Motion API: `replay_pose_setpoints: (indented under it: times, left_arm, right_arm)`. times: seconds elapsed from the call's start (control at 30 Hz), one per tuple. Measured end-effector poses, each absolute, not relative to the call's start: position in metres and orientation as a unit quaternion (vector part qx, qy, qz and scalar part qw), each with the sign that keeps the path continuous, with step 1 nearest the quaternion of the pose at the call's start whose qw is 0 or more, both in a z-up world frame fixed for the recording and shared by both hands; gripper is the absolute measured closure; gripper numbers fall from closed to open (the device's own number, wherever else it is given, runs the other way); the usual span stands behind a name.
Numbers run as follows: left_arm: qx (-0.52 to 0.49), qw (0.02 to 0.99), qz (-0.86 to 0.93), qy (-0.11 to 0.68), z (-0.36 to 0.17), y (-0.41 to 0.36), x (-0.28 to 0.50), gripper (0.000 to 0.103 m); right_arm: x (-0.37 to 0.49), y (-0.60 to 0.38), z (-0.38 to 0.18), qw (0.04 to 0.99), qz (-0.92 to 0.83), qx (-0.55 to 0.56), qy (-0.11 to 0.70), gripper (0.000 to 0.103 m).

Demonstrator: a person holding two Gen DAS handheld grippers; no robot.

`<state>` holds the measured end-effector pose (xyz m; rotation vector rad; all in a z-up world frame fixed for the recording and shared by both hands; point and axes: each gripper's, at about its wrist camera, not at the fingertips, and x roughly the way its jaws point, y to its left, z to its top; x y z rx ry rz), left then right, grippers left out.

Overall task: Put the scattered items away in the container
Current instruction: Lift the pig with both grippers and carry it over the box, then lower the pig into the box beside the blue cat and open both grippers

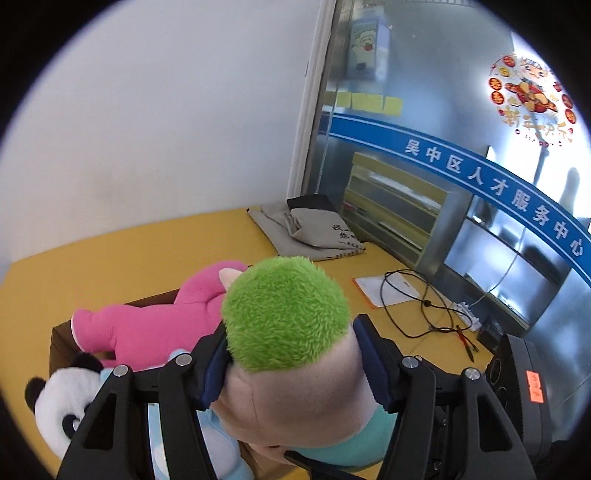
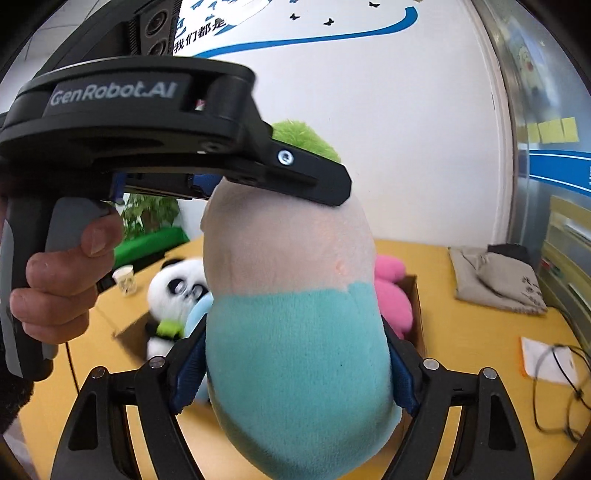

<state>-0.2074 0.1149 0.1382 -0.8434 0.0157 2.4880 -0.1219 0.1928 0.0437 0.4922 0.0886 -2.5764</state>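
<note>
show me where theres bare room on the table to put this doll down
Bare yellow table lies between the cardboard box and the wall. Crowded: the box holds the pink toy and panda; cables and folded bags take the window side.

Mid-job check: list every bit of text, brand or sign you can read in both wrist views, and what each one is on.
"GenRobot.AI": on the left gripper body, seen from the right wrist.
"吴中区人才服务中心": white on the blue band across the glass wall.
"新年快乐": on the red and gold window decal.
"我们都是": blue wall lettering, cut off by the gripper.
Grey cloth bag print and orange sticker: unreadable.
</note>
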Motion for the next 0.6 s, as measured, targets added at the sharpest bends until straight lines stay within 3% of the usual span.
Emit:
replay_pose_setpoints:
  times: [0.47,0.53,0.6]
  left_arm:
    - [-0.436,0.260,0.862,-0.016,0.021,0.130,-0.281,0.041]
    - [-0.451,0.248,0.857,-0.020,0.003,0.129,-0.285,0.037]
    - [-0.464,0.239,0.852,-0.035,-0.011,0.126,-0.291,0.021]
  right_arm:
    - [-0.187,0.206,-0.054,0.220,-0.936,0.272,0.043,0.016]
    - [-0.185,0.211,-0.063,0.217,-0.930,0.292,0.051,0.016]
    - [-0.185,0.214,-0.069,0.218,-0.924,0.311,0.052,0.014]
